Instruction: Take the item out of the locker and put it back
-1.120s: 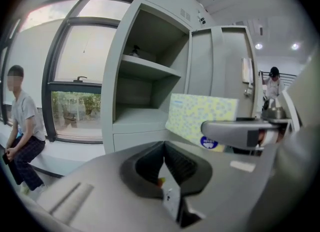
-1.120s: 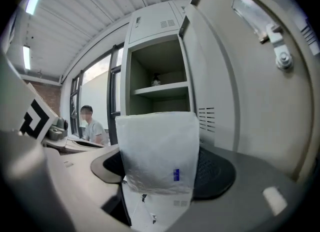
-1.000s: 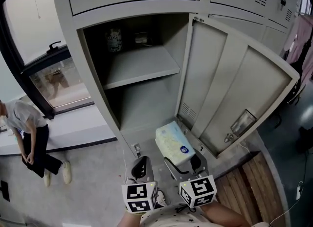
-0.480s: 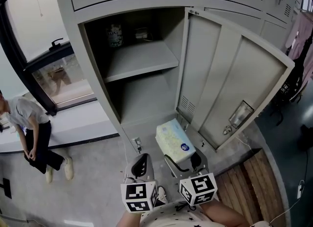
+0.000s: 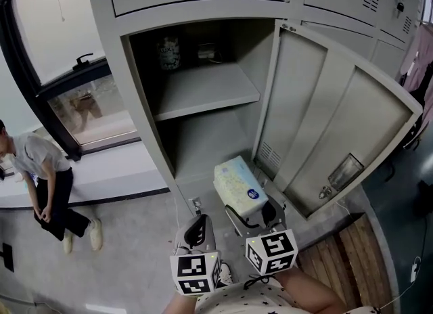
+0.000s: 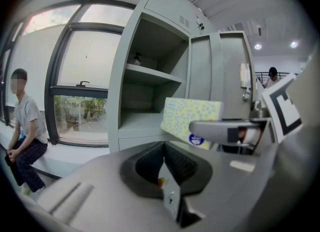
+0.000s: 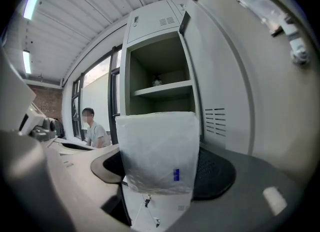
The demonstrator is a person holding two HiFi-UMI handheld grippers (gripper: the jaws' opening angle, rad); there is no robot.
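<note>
A soft tissue pack (image 5: 237, 185), pale with a yellow-dotted print and a blue round sticker, is clamped between the jaws of my right gripper (image 5: 249, 212). It hangs just in front of the lower compartment of the open grey locker (image 5: 203, 140). In the right gripper view the pack (image 7: 157, 148) fills the gap between the jaws, and the pads press its sides. My left gripper (image 5: 196, 228) is beside it on the left, shut and holding nothing. The left gripper view shows the pack (image 6: 192, 118) ahead and to the right.
The locker door (image 5: 338, 123) stands wide open on the right. A jar (image 5: 169, 52) and a small object (image 5: 206, 52) sit at the back of the upper shelf (image 5: 210, 93). A person (image 5: 34, 170) sits on the window ledge at left. Wooden planks (image 5: 352, 258) lie at bottom right.
The right gripper and the tissue pack have edged slightly forward towards the locker opening. The head view has shifted a little. The left gripper stays beside it.
</note>
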